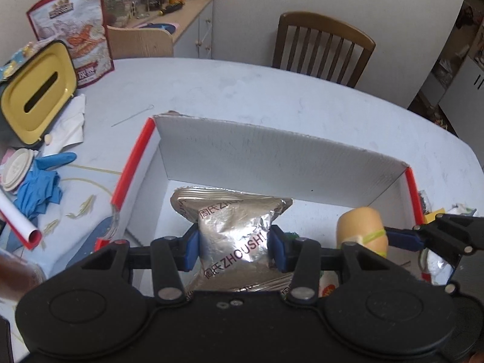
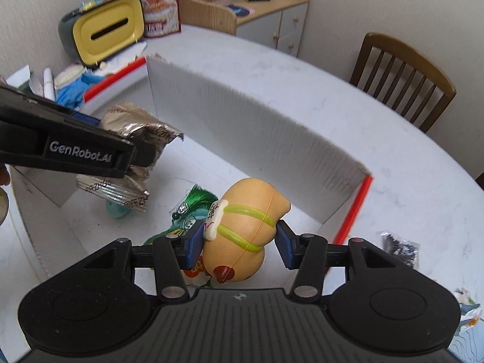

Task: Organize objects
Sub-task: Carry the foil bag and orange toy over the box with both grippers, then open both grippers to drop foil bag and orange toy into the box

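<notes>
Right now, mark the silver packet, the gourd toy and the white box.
silver packet [image 1: 234, 236], left wrist view, crinkled foil middle between the pads.
gourd toy [image 2: 245, 220], right wrist view, tan body beside the yellow-green band.
white box [image 1: 272, 163], left wrist view, inner far wall.

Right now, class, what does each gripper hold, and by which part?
Left gripper: crinkled silver foil packet, pinched across its middle. Right gripper: tan gourd-shaped toy, at its banded waist.

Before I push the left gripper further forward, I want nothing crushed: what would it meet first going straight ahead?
The left gripper, shut on the silver foil packet, points at the box's white far wall. The packet's leading edge would likely touch that wall first, though depth is hard to judge.
</notes>
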A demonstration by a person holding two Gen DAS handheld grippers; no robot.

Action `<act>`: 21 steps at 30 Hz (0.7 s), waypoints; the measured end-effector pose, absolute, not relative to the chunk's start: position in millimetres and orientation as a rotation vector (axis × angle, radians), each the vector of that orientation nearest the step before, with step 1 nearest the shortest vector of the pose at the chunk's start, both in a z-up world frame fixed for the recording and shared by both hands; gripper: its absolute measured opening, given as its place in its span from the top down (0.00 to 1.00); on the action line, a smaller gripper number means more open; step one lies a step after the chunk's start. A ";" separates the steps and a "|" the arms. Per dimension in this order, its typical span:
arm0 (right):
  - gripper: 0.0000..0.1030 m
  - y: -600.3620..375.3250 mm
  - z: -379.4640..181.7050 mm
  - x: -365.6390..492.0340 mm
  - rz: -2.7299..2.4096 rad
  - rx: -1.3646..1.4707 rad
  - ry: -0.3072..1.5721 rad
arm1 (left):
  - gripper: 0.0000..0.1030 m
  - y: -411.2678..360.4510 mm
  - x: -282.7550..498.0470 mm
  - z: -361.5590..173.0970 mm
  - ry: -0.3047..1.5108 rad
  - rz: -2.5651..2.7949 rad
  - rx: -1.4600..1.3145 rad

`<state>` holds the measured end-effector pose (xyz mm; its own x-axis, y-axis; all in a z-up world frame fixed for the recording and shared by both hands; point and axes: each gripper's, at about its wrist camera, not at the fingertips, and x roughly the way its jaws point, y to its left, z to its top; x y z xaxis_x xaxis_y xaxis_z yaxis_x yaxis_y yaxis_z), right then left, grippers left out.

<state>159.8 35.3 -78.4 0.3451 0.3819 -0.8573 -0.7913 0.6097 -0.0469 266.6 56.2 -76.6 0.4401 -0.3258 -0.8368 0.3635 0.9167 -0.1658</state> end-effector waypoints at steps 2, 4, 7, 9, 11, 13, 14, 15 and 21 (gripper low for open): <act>0.52 40.6 -82.6 159.4 0.808 -0.520 0.944 | 0.56 52.9 271.7 -81.1 1.039 -0.436 0.054; 0.52 46.7 -85.1 157.1 0.806 -0.560 0.924 | 0.56 49.2 277.1 -85.6 1.055 -0.440 0.072; 0.52 52.9 -88.1 156.6 0.813 -0.575 0.936 | 0.56 43.9 284.1 -93.2 1.085 -0.445 0.103; 0.52 56.5 -90.6 155.2 0.818 -0.590 0.940 | 0.56 41.3 287.9 -98.9 1.107 -0.451 0.123; 0.52 60.2 -92.6 154.6 0.813 -0.604 0.938 | 0.56 39.4 290.7 -105.1 1.135 -0.458 0.141; 0.52 62.3 -93.3 155.3 0.809 -0.606 0.942 | 0.56 37.9 291.8 -110.9 1.158 -0.463 0.159; 0.52 62.6 -93.2 156.0 0.807 -0.602 0.945 | 0.56 37.4 292.3 -113.4 1.169 -0.465 0.167; 0.51 63.1 -93.1 156.7 0.806 -0.599 0.949 | 0.56 37.5 292.6 -116.0 1.179 -0.466 0.172; 0.51 65.6 -93.9 160.6 0.783 -0.573 0.963 | 0.55 40.3 297.7 -127.3 1.221 -0.488 0.186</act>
<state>160.6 65.6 -93.9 0.3428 0.3254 -0.8812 -0.7964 0.5982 -0.0889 297.7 40.3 -127.3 0.2556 -0.2592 -0.9314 0.4547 0.8824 -0.1208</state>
